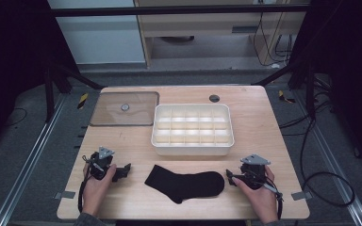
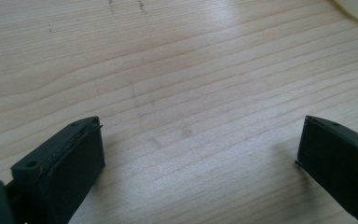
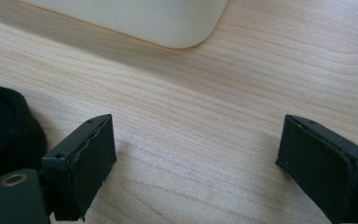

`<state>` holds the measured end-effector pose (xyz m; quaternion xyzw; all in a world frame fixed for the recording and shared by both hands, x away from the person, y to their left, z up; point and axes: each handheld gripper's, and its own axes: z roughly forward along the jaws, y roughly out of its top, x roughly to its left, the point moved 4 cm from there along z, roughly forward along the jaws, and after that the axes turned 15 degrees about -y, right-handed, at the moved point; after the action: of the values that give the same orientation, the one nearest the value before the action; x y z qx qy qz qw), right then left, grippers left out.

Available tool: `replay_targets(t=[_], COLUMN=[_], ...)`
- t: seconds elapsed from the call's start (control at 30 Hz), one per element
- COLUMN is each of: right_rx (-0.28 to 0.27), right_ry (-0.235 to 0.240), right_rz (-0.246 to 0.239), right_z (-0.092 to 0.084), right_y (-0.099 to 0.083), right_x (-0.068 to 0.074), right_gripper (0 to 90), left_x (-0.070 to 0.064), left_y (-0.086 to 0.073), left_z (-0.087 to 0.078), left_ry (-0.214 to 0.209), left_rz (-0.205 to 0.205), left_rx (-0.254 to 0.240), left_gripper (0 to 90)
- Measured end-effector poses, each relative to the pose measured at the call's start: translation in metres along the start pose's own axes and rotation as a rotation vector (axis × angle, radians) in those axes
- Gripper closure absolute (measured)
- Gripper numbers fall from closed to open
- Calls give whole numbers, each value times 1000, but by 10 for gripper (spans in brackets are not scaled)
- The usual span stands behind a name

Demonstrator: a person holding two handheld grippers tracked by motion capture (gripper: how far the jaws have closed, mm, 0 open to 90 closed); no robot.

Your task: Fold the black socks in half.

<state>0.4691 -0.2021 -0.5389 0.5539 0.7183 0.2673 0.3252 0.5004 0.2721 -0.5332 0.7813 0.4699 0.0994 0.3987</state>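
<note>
A black sock (image 1: pixel 185 184) lies flat on the wooden table (image 1: pixel 254 127) near its front edge, toe end to the right. My left gripper (image 1: pixel 125 170) rests on the table left of the sock, held by a hand, jaws wide apart over bare wood (image 2: pixel 200 135). My right gripper (image 1: pixel 229 176) sits just right of the sock's toe, also open with nothing between its jaws (image 3: pixel 196 144). In the right gripper view the sock (image 3: pixel 4 130) shows at the left edge, beside the left jaw.
A white divided tray (image 1: pixel 193 148) stands behind the sock at mid-table; its corner (image 3: pixel 177 23) shows in the right gripper view. A clear lid with a round knob (image 1: pixel 125 108) lies at the back left. A dark round hole (image 1: pixel 214 98) marks the far edge.
</note>
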Motion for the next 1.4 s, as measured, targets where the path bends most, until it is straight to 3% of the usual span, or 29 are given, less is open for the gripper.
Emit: replay_targets(t=[0.07, 0.23, 0.33, 0.37, 0.47, 0.53, 0.57, 0.77, 0.83, 0.9, 1.03, 1.07, 1.1, 1.2, 1.23, 1.37, 1.4], right_rx=[3, 3, 6, 6, 18, 50, 53, 27, 37, 45, 55, 69, 82, 114, 127, 182, 219], right_ry=[5, 3, 4, 4, -3, 36, 38, 49, 58, 88, 126, 143, 149, 175, 183, 220, 244], right_rz=[5, 4, 8, 8, 8, 50, 45, 46, 41, 43, 37, 7, -11, -90, -108, -128, -125], right_z=[0, 0, 0, 0, -5, -12, -14, -31, -35, -43, -52, -56, -59, -64, -66, -68, -68], right_y=[0, 0, 0, 0, -1, -1, -1, 0, 1, 5, 13, 18, 20, 28, 30, 35, 39], right_x=[0, 0, 1, 1, -2, -3, -3, 0, 2, 5, 9, 13, 16, 23, 25, 30, 33], right_gripper=[109, 107, 111, 111, 187, 265, 284, 380, 385, 398, 410, 408, 402, 398, 398, 403, 415], left_x=[-3, -11, -19, -19, -27, -36, -38, -46, -52, -64, -78, -85, -85, -97, -99, -105, -107], left_y=[0, 0, 2, 2, 1, 0, 0, 2, 4, 7, 12, 15, 15, 23, 24, 29, 30], left_z=[-1, -5, -12, -12, -16, -19, -20, -17, -14, -13, -10, -8, -8, -7, -7, -8, -7], left_ry=[-32, -53, -104, -104, -124, -164, -176, -216, -207, -204, -240, -239, -239, -222, -221, -231, -216], left_rz=[-16, -1, -9, -9, 6, 9, 10, 1, 13, 54, 50, 65, 65, 123, 126, 129, 138], left_rx=[-9, -10, -41, -41, -25, -11, -7, 17, 45, 99, 143, 197, 197, 285, 294, 319, 351], left_gripper=[29, 37, 37, 36, 37, 39, 43, 63, 63, 62, 58, 57, 56, 55, 55, 65, 70])
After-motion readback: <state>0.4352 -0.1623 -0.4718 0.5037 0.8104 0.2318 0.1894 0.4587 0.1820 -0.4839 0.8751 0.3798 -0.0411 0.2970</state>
